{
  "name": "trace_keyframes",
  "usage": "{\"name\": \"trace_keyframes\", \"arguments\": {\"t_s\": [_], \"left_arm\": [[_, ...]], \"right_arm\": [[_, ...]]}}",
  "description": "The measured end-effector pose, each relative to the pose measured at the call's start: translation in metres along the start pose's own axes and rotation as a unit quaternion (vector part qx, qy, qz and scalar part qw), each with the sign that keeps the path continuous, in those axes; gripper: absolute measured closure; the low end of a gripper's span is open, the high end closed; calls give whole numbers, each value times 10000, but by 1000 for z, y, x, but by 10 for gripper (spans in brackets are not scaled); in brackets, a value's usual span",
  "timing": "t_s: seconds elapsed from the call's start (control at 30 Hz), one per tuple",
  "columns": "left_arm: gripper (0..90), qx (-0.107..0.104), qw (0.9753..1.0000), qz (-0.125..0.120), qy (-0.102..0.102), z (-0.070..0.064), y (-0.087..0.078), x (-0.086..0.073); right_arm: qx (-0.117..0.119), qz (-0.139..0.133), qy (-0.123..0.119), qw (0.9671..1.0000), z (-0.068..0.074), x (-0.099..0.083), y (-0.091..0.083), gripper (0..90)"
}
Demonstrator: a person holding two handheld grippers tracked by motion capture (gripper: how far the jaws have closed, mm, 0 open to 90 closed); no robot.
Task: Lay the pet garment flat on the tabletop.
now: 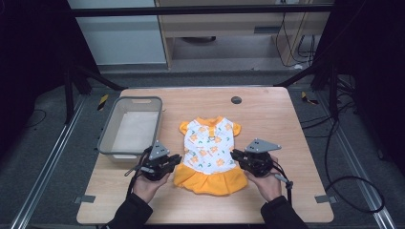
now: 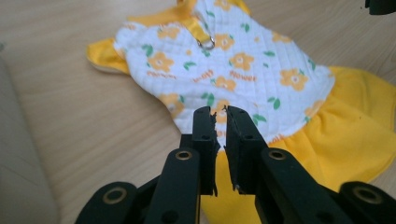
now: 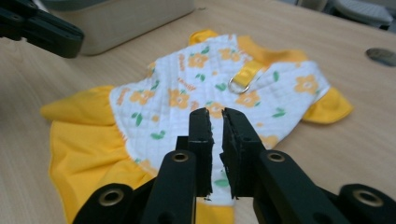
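So, approach step: small floral dress [image 1: 210, 149] lies flat mid-table, R of the grey basket [image 1: 107, 136]. Left gripper [image 1: 177, 159] & right gripper [image 1: 234, 154] flank its waist, jaws nearly closed w/ a thin gap, holding nothing. Next: prob. open up, pinch the side edges.

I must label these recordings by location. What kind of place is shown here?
Probably a lab or recording workspace, not a home: a wooden table on a black metal frame, loose cables on grey carpet, and a small dress between the left gripper and right gripper.
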State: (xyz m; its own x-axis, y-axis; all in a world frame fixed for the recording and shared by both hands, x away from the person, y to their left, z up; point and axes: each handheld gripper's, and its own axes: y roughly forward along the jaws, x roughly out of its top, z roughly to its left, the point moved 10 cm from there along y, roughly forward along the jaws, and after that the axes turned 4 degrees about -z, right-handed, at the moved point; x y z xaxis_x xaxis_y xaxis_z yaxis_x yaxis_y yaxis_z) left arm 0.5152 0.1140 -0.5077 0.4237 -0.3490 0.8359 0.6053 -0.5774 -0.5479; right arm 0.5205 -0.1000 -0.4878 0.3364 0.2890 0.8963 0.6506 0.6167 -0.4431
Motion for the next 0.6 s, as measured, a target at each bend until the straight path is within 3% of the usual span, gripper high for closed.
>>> {"name": "trace_keyframes", "arguments": {"t_s": [0.13, 0.27, 0.43, 0.6], "left_arm": [[819, -96, 9994, 311, 98, -10, 18, -16], [806, -99, 9975, 606, 350, -15, 29, -32], [797, -47, 9956, 811, 459, -17, 31, -46], [791, -18, 9956, 800, 497, -21, 30, -50]], "right_arm": [[168, 232, 68, 9996, 8, -26, 7, 851], [259, 555, 37, 9981, 13, -49, 11, 850], [229, 906, -31, 9956, 18, -69, 18, 845], [201, 1103, 45, 9937, 19, -78, 18, 854]]}}
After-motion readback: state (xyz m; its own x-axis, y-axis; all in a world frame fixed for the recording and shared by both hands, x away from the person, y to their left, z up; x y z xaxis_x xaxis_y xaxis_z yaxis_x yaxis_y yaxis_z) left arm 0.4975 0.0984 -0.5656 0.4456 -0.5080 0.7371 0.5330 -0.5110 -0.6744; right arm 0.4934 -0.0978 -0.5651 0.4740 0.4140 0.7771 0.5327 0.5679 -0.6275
